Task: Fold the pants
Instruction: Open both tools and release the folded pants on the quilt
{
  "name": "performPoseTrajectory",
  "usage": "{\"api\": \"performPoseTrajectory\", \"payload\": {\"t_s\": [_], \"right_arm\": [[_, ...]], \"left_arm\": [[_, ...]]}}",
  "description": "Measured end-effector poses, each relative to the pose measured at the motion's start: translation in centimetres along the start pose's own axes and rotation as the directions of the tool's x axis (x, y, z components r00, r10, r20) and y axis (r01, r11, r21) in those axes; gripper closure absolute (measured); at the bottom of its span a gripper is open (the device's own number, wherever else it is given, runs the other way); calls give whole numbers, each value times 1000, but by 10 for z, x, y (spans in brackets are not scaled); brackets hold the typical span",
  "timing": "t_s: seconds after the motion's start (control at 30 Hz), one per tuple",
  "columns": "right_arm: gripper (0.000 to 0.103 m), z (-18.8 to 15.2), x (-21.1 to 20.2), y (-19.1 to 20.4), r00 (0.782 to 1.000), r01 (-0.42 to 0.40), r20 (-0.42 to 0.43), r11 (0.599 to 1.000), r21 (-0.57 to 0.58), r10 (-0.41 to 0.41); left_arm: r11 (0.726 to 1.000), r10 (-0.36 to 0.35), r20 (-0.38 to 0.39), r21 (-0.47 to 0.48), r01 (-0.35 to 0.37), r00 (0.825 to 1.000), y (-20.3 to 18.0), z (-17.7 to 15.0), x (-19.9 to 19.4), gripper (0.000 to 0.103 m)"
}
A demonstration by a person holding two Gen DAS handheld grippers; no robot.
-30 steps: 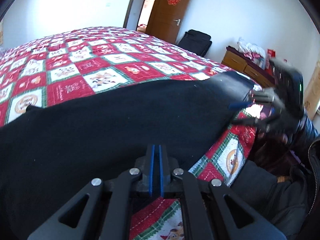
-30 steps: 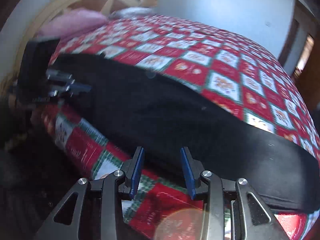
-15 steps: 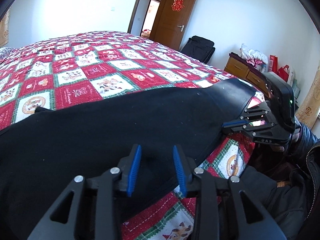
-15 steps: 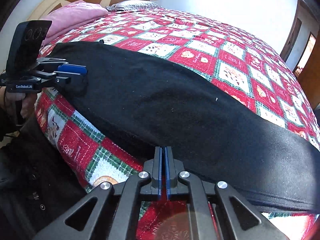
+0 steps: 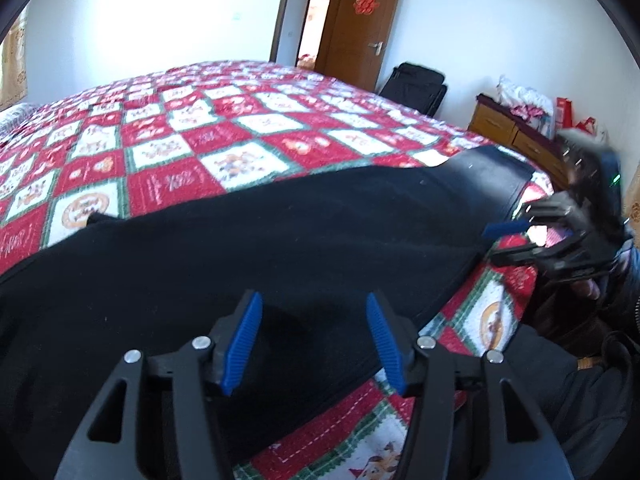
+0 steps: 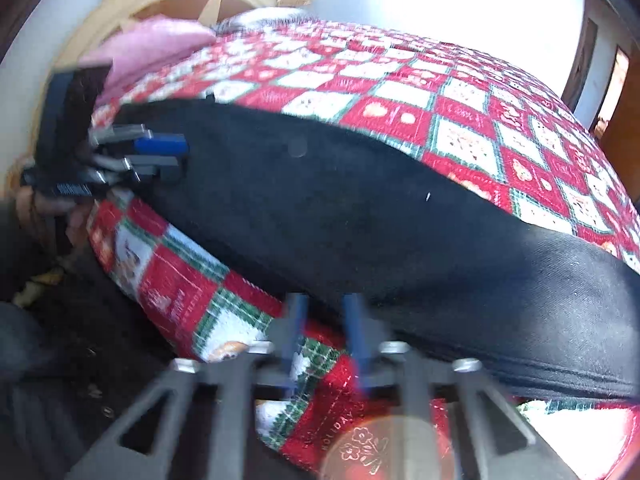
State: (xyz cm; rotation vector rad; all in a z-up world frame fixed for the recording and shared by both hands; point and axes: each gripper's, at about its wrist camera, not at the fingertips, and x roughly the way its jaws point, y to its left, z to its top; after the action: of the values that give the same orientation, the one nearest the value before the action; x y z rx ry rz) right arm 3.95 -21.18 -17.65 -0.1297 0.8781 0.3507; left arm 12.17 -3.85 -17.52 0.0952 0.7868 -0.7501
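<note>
Right now the black pants (image 5: pixel 248 256) lie flat along the bed's (image 5: pixel 168 152) near edge. My left gripper (image 5: pixel 312 340) and right gripper (image 6: pixel 324 336) both hover with fingers spread, holding nothing. A shallow bite could catch only one layer, skewing the fold.

Home bedroom: quilted bed (image 5: pixel 248 128), headboard (image 6: pixel 168 4), dresser (image 5: pixel 504 128)

Left gripper (image 5: pixel 314 342) spreads wider over the pants (image 5: pixel 240 264); right gripper (image 6: pixel 326 338), pinched a moment ago, parts at the pants' near edge.
</note>
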Motion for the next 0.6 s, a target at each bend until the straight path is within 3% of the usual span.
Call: {"api": "performPoseTrajectory", "payload": {"t_s": [0.17, 0.33, 0.6], "right_arm": [[60, 9, 3, -6, 999, 21, 44, 999, 49, -24], [60, 7, 22, -19, 998, 61, 3, 991, 117, -62], [60, -1, 32, -18, 996, 89, -32, 992, 90, -87]], "left_arm": [[999, 38, -21, 17, -37, 999, -3, -4, 3, 45], [995, 88, -45, 53, -86, 995, -11, -8, 5, 43], [988, 121, -55, 107, -114, 991, -23, -14, 9, 29]]}}
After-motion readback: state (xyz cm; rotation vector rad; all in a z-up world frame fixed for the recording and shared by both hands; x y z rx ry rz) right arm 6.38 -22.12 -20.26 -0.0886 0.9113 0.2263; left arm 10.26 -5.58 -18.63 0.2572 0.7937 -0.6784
